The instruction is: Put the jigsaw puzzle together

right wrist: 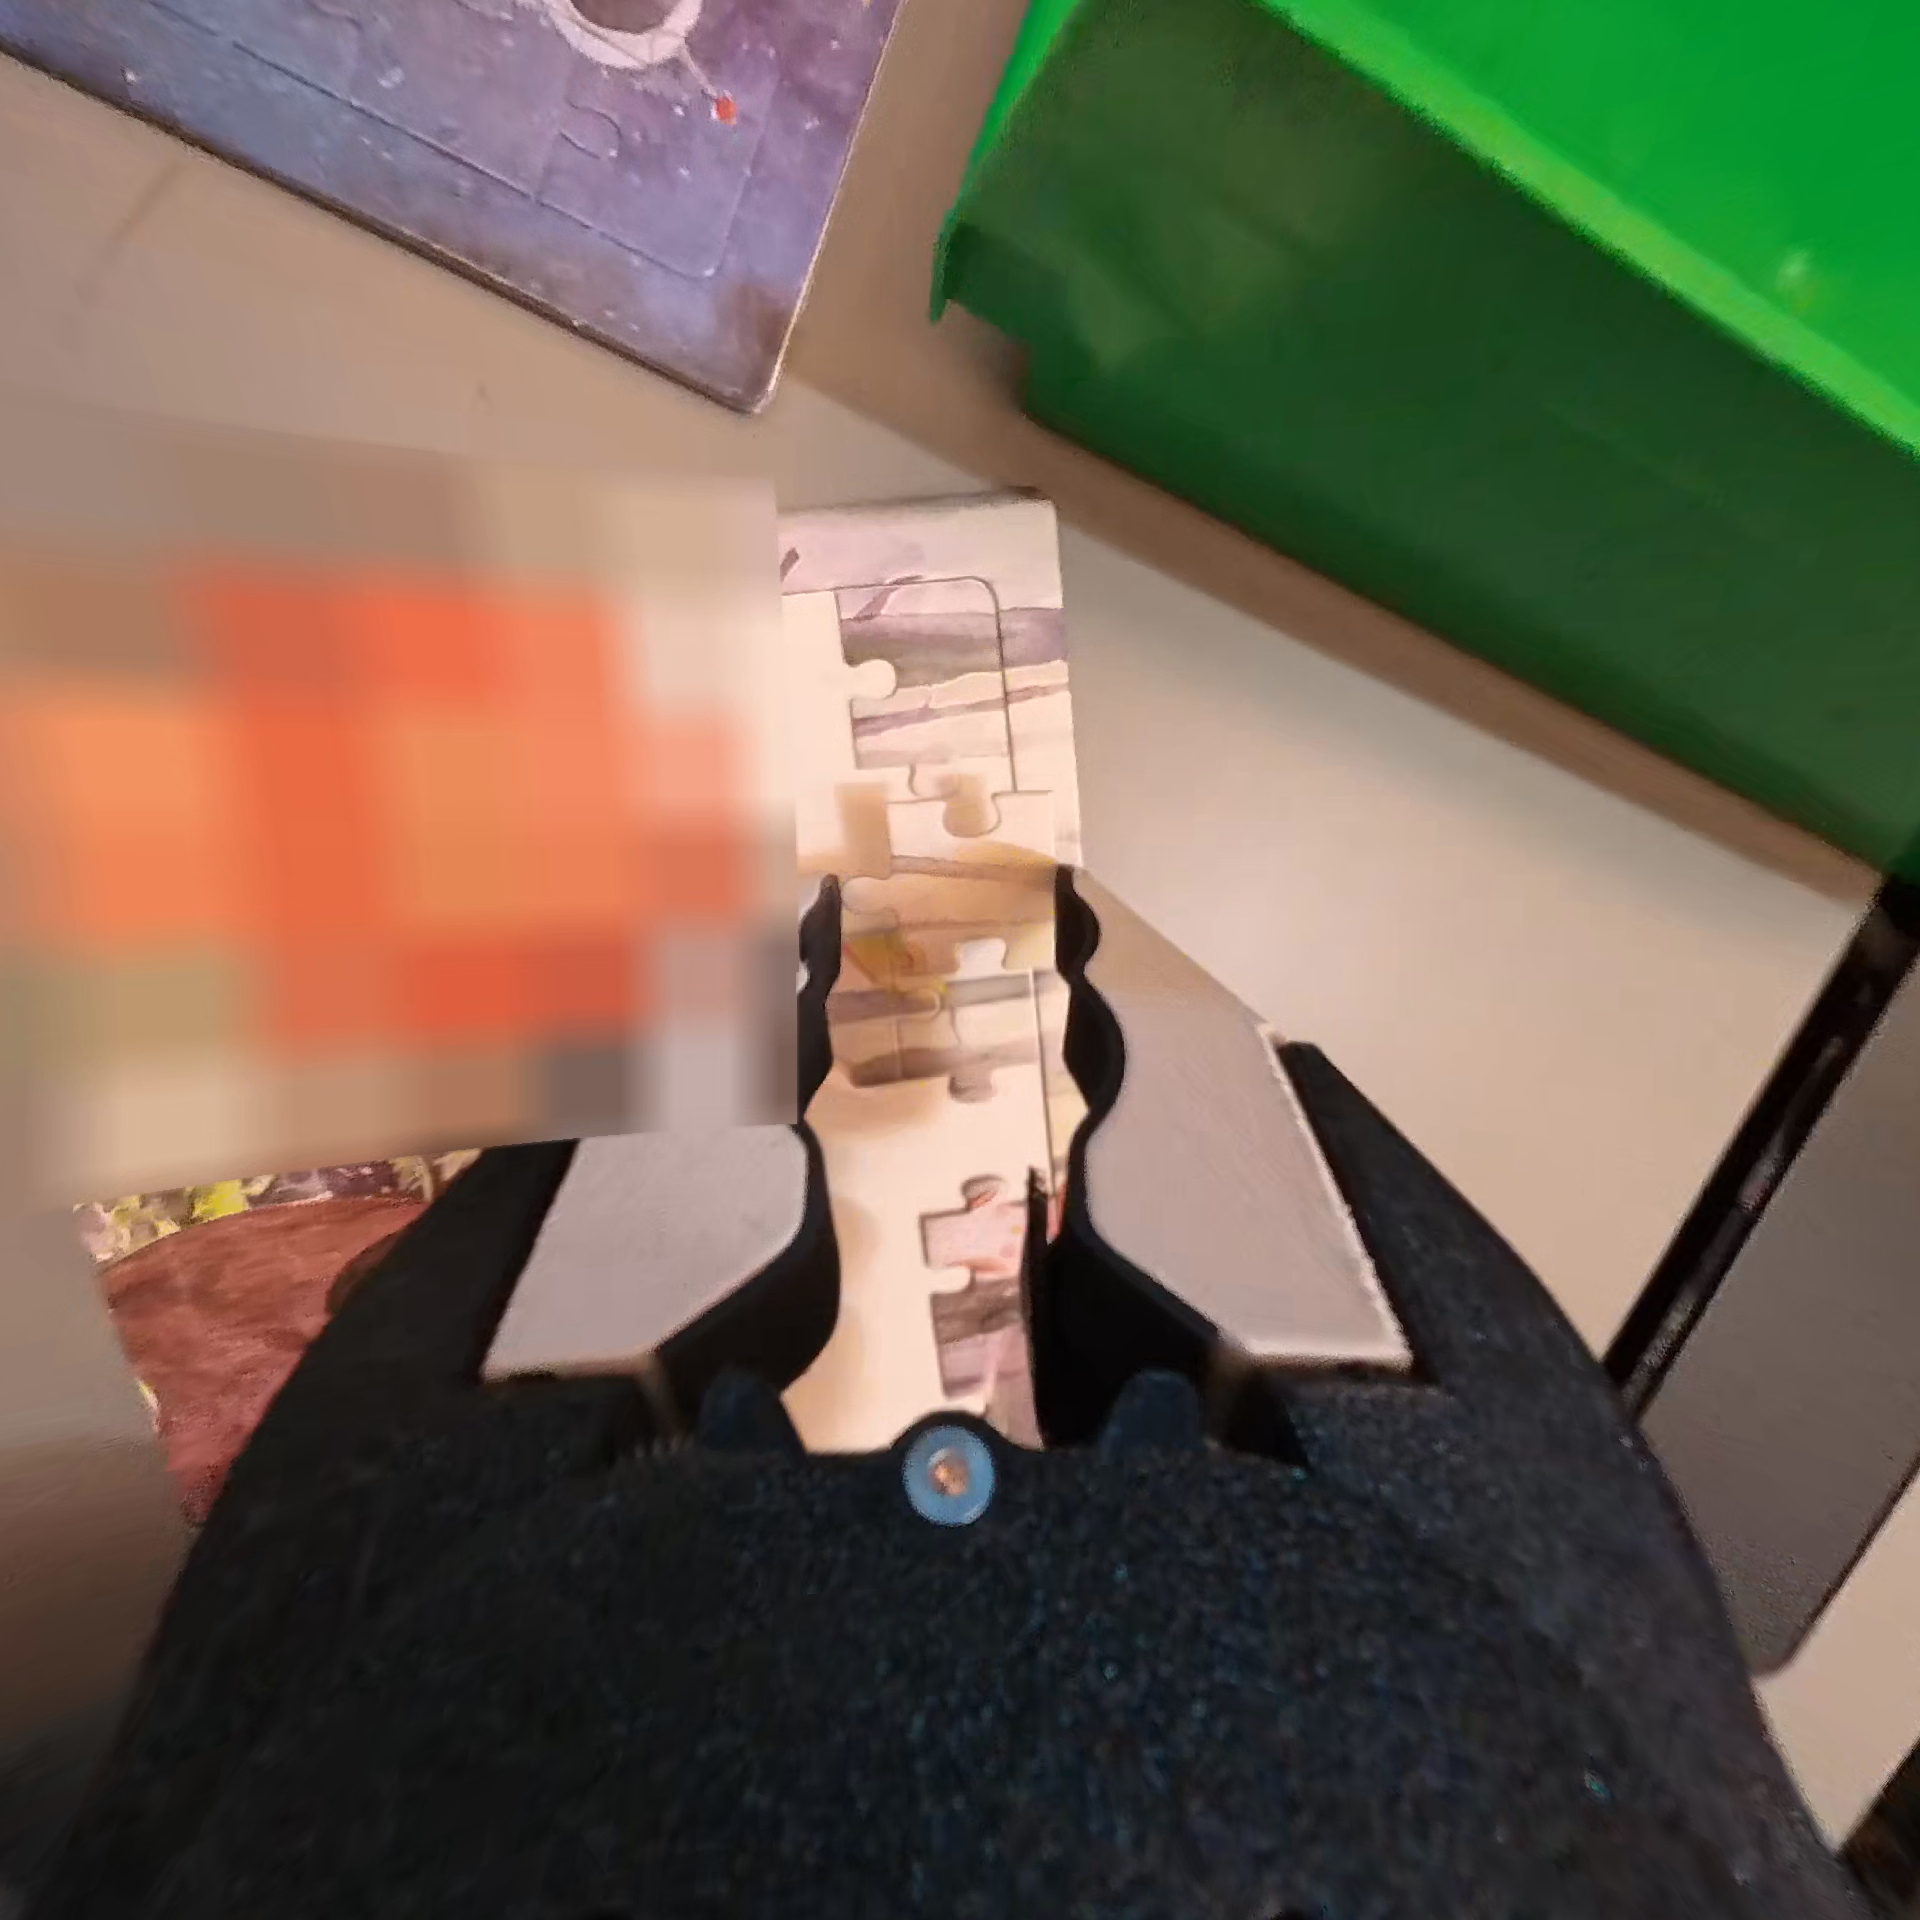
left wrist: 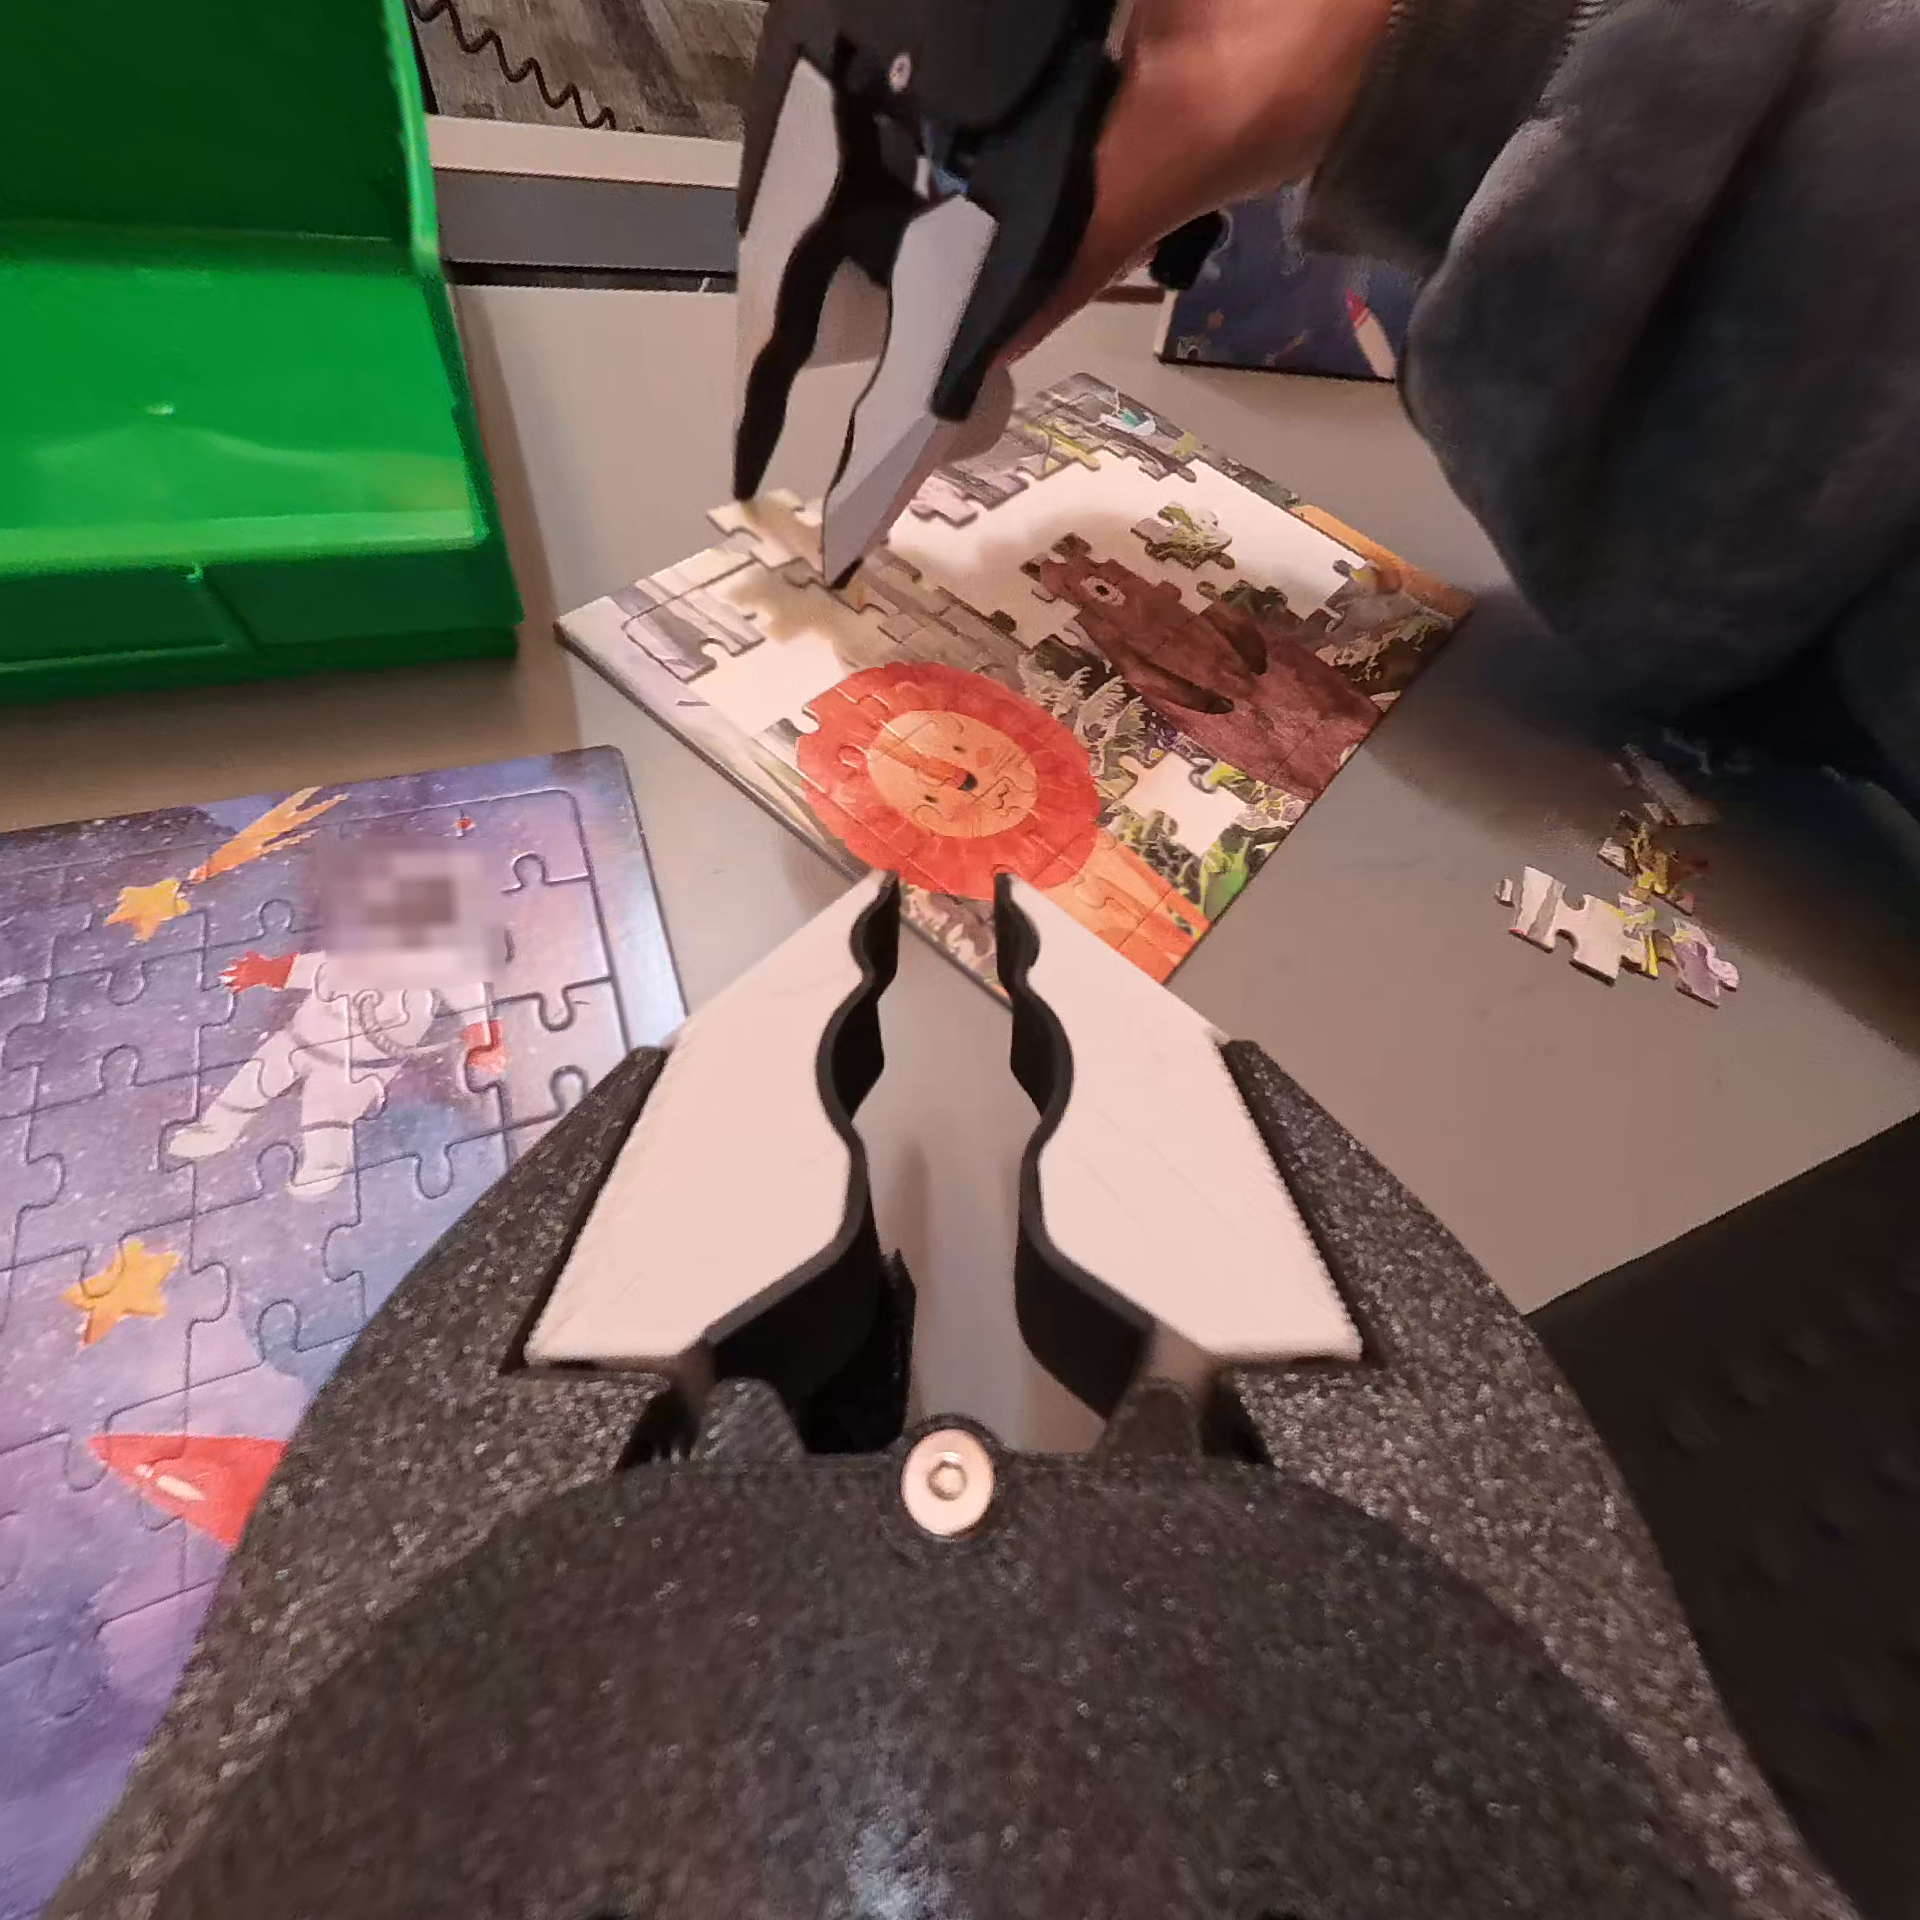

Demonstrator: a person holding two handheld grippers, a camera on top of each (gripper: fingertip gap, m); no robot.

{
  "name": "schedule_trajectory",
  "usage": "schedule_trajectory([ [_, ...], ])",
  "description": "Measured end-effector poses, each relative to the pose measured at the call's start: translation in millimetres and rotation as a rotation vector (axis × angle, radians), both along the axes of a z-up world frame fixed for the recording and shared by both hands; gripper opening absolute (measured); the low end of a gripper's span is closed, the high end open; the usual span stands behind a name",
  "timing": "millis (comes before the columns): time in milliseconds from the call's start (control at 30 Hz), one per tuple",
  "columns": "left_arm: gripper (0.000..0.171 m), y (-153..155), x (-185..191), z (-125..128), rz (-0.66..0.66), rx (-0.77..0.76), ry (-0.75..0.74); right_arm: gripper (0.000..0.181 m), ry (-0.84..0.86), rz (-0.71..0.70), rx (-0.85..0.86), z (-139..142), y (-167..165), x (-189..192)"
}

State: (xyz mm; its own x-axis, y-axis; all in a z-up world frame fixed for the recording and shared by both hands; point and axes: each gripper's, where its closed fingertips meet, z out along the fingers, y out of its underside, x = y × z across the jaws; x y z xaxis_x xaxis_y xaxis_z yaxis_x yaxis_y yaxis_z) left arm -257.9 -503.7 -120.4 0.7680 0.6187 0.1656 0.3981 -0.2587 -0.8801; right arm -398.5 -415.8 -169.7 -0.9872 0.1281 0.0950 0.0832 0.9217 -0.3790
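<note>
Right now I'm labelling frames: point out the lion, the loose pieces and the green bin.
lion (left wrist: 951, 779), left wrist view, its face.
loose pieces (left wrist: 1616, 920), left wrist view, pile's middle.
green bin (left wrist: 229, 416), left wrist view, inner floor.

In the right wrist view a mosaic patch covers most of the animal puzzle (right wrist: 925, 727), leaving only one strip of pieces visible. The green bin (left wrist: 208, 416) and the space puzzle (left wrist: 260, 1091) run off the frame edges. The loose pieces (left wrist: 1621, 914) are too small to read, and a grey sleeve (left wrist: 1662, 364) hides the puzzle's far corner.
</note>
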Motion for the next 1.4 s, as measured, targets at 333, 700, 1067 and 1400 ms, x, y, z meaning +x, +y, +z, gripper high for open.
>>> schedule_trajectory([
  [333, 0.017, -6.6, -20.5, -3.7, -0.012, -0.057, -0.007, 0.042, -0.103, 0.051, 0.003, -14.7, -9.4, 5.0],
  [700, 0.028, 45.3, -81.9, -4.5, -0.246, -0.289, 0.014, 0.051, -0.079, -0.214, -0.170, 74.2, 38.4, 38.3],
  [1067, 0.029, 87.7, -121.5, -55.6, -0.258, -0.526, 0.027, 0.047, -0.068, -0.818, -0.731, 71.1, 86.7, 217.8],
  [1400, 0.024, 83.3, -134.6, -59.1, -0.237, -0.612, 0.013, 0.046, 0.073, -0.792, -0.794, 55.3, 102.0, 205.4],
])
